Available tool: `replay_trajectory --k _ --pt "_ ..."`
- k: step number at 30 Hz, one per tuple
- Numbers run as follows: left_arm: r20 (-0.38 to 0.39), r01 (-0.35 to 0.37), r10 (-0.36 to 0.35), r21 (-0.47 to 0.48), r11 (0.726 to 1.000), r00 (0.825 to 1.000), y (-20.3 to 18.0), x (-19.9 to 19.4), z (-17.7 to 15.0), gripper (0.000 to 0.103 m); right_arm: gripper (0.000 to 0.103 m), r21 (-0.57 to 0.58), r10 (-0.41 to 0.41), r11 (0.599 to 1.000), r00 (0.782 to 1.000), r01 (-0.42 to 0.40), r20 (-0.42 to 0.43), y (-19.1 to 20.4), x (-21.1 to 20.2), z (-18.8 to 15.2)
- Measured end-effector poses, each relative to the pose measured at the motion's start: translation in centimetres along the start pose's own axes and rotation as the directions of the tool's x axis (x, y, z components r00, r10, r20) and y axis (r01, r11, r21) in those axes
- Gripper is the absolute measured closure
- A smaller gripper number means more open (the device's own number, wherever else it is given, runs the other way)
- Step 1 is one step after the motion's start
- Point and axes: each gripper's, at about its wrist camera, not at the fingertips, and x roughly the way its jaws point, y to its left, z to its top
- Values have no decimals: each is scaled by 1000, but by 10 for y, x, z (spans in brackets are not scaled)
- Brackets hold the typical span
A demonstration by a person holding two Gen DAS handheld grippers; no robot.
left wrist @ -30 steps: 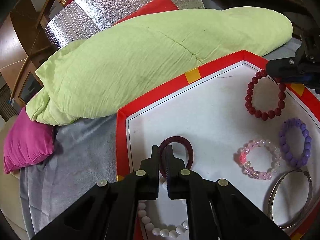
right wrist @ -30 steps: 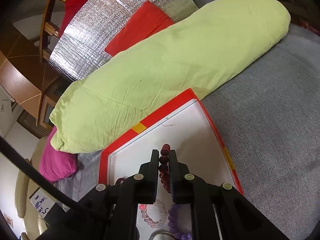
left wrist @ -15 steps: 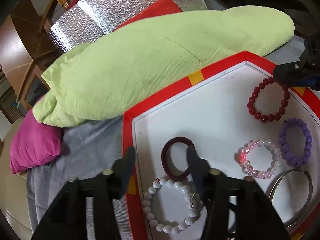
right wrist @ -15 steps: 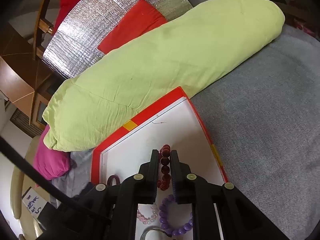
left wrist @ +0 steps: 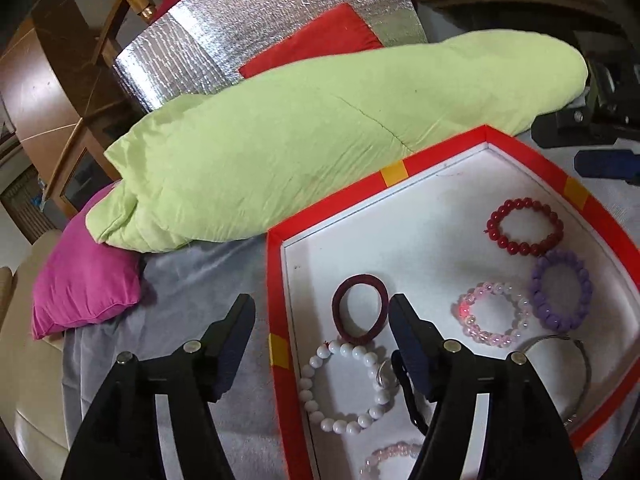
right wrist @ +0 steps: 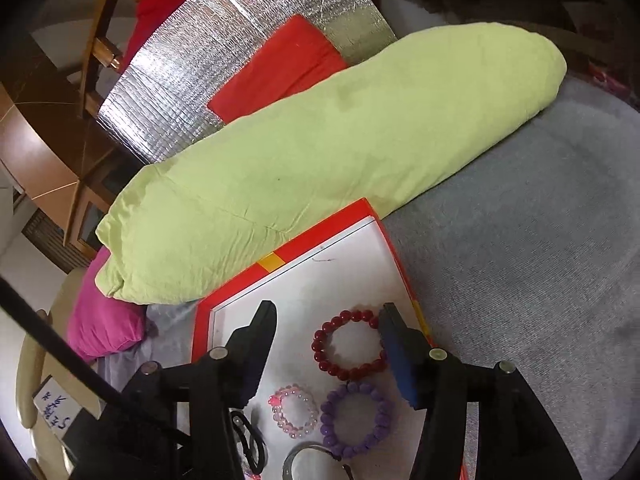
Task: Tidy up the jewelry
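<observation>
Where the grey bedcover (right wrist: 520, 272) fills the right half of the right wrist view, a long pale-green pillow (right wrist: 320, 160) lies diagonally across it, with a silver foil sheet (right wrist: 240, 60) and a red cushion (right wrist: 276, 76) behind, and a magenta cushion (left wrist: 84, 280) at the left edge. Wooden furniture (left wrist: 52, 92) occupies the upper left of both views.

A red-rimmed tray (left wrist: 276, 280) with a white floor sits in the lower part of each frame. On it lie:
- a dark-red bead bracelet (right wrist: 348, 344), flat and closed into a ring;
- a purple bead bracelet (right wrist: 356, 420) just below it;
- a pink translucent bead bracelet (right wrist: 294, 416) to the left of the purple one.

The left wrist view alone shows a maroon hair band (left wrist: 360, 308), a white bead bracelet (left wrist: 344, 388) touching its lower edge, and most of a silver bangle (left wrist: 576, 364) at lower right.

The left gripper (left wrist: 320, 312) has just been opening; its jaws stand apart, the hair band lying free on the tray between them. The right gripper (right wrist: 328, 320) has likewise just been opening, with the dark-red bracelet released on the tray between its fingers.
</observation>
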Motion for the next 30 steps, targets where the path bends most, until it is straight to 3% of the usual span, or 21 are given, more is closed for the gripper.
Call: replay_trajectory --k 9,18,30 --pt "42 -18 20 -56 998 999 13 -38 -1 22 46 -110 -52 992 998 56 38 7 -27 -7" --pt "66 10 -4 -99 995 998 17 -74 -1 21 46 -232 -103 965 990 124 100 12 -69 -20" --pt "111 -11 26 -135 991 993 23 -116 -5 20 43 -360 -121 914 973 186 195 27 -124 -39"
